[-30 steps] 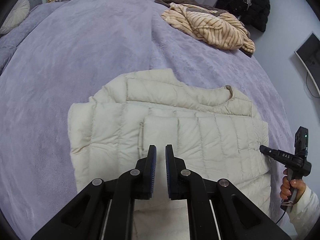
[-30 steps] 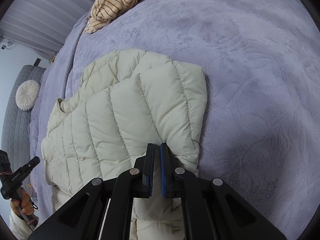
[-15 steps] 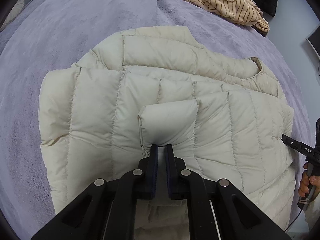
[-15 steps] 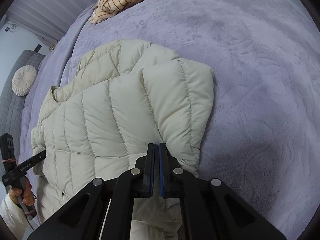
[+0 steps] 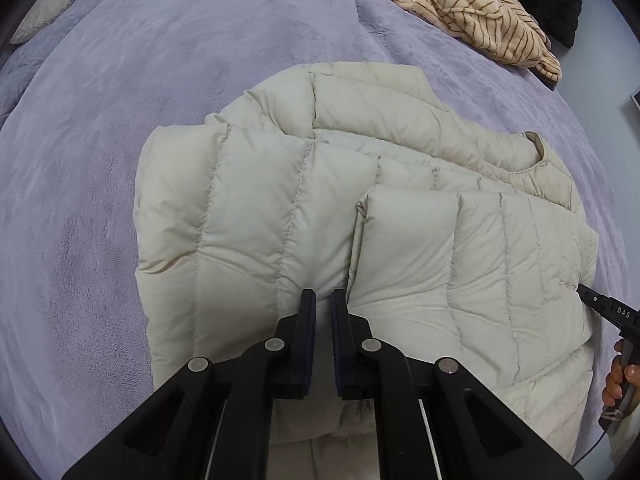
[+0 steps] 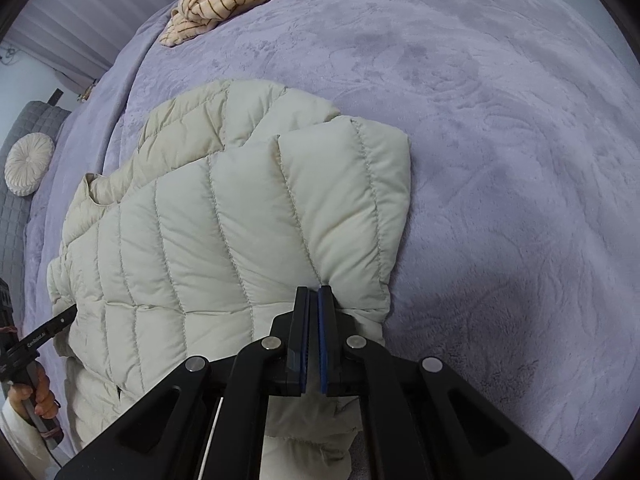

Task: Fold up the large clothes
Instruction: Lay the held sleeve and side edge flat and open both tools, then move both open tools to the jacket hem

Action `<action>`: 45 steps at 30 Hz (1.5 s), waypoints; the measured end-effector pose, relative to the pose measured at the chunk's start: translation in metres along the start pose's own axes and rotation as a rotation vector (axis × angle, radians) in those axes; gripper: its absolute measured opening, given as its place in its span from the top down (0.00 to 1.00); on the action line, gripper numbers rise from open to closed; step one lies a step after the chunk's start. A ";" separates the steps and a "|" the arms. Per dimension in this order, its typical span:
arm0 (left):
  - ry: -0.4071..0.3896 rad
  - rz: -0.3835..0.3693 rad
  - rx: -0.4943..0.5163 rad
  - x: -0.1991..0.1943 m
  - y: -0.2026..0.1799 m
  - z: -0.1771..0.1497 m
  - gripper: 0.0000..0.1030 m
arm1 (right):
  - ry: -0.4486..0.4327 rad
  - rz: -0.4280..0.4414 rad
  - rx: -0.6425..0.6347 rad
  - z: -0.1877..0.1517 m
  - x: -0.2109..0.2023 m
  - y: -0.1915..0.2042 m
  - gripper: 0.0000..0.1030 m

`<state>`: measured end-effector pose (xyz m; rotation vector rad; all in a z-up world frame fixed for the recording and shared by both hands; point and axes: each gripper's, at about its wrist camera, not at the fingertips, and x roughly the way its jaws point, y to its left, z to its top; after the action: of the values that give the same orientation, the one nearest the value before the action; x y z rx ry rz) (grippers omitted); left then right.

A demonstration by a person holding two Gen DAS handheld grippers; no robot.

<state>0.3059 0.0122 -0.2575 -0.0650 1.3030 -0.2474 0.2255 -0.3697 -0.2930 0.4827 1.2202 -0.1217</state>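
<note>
Jacket [image 5: 248, 220]: one, cream; two claws clamped on hem

lilac bedspread [image 5: 160, 80] — striped garment [image 5: 480, 12], round cushion [image 6: 29, 163]

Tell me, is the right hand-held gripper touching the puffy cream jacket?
Touching. In the right wrist view the right hand-held gripper is shut on a pinch of the puffy cream jacket, whose fabric bunches at its tips.

The jacket [image 5: 360, 220] lies mid-frame on the bed [image 5: 120, 120]; a striped garment [image 5: 480, 20] sits upper right, a cushion [image 5: 44, 8] upper left.
</note>
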 end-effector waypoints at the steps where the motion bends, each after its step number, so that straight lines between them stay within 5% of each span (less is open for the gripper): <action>1: -0.003 0.005 0.002 -0.002 0.000 -0.001 0.90 | 0.000 -0.006 0.002 0.000 -0.002 0.001 0.98; 11: -0.014 0.026 0.013 -0.032 -0.003 -0.010 0.90 | -0.009 0.003 0.007 -0.012 -0.037 0.020 0.93; 24: 0.032 0.073 0.042 -0.079 -0.013 -0.057 0.90 | 0.083 0.005 0.041 -0.063 -0.064 0.032 0.92; 26: 0.028 0.092 0.053 -0.085 -0.014 -0.063 0.90 | 0.091 0.006 0.052 -0.072 -0.069 0.034 0.84; 28: 0.024 0.095 0.053 -0.092 -0.013 -0.070 0.89 | 0.091 0.002 0.058 -0.078 -0.073 0.036 0.41; 32: 0.032 0.087 0.048 -0.099 -0.010 -0.081 0.89 | 0.077 0.014 0.067 -0.090 -0.087 0.042 0.39; 33: 0.034 0.086 0.046 -0.100 -0.009 -0.083 0.71 | 0.076 0.015 0.071 -0.093 -0.089 0.043 0.39; 34: 0.035 0.092 0.041 -0.102 -0.008 -0.086 0.17 | 0.075 0.015 0.073 -0.095 -0.092 0.044 0.39; 35: 0.032 0.118 0.034 -0.105 -0.007 -0.088 0.00 | 0.074 0.014 0.075 -0.098 -0.094 0.045 0.39; 41: 0.007 0.145 0.062 -0.128 -0.007 -0.100 0.01 | 0.065 0.012 0.080 -0.108 -0.105 0.052 0.39; 45: 0.015 0.155 0.083 -0.135 -0.004 -0.112 0.01 | 0.053 0.007 0.083 -0.114 -0.115 0.054 0.18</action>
<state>0.1652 0.0482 -0.1590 0.1078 1.3042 -0.1692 0.1042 -0.2922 -0.2003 0.5655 1.2686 -0.1552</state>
